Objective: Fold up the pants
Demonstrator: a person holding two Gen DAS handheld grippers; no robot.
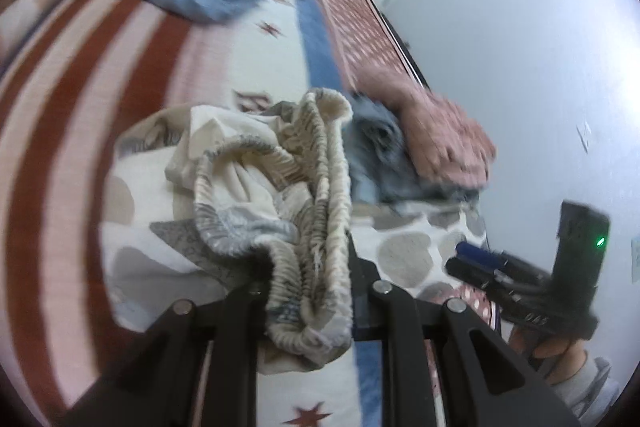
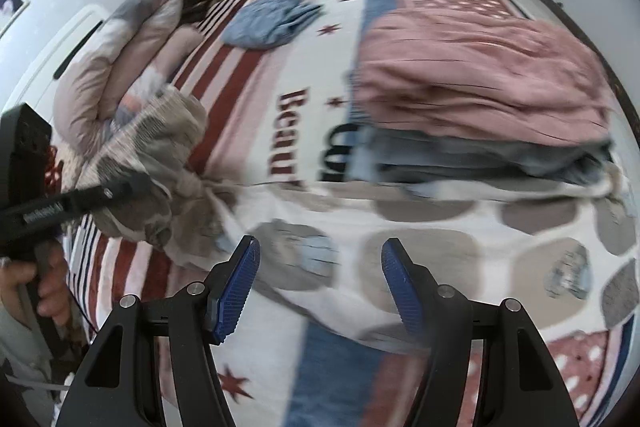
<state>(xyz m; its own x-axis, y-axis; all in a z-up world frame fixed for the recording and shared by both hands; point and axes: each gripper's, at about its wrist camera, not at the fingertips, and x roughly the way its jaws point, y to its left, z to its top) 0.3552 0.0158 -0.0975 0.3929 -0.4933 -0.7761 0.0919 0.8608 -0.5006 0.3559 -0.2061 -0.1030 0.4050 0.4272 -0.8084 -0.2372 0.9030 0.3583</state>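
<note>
**Cream pants bunched in the left gripper, right one holding nothing**

Cream fabric with grey blobs, that's the pants (image 1: 280, 187), and the ribbed elastic waistband is scrunched right between the fingers of the left gripper (image 1: 308, 291), which is clamped down narrow on it. The rest of the pants (image 2: 400, 239) trails out flat across the bed (image 2: 256, 87), running along its near edge toward the right-hand corner. From the right wrist camera you can see the left gripper (image 2: 132, 187) lifting that bunched end off the striped bedspread, with a hand (image 2: 36, 287) around its handle.

The right gripper (image 2: 318, 287) hangs over the spread-out part of the pants, blue pads (image 2: 236, 291) about half apart, nothing pinched between them.

Past the pants, toward the bed's right edge, sits a stack of folded clothes (image 2: 480, 87), pink on top, grey-blue under it. A crumpled blue garment (image 2: 268, 19) lies toward the far end of the bed, well apart from everything. It's all a bit blurry.
</note>
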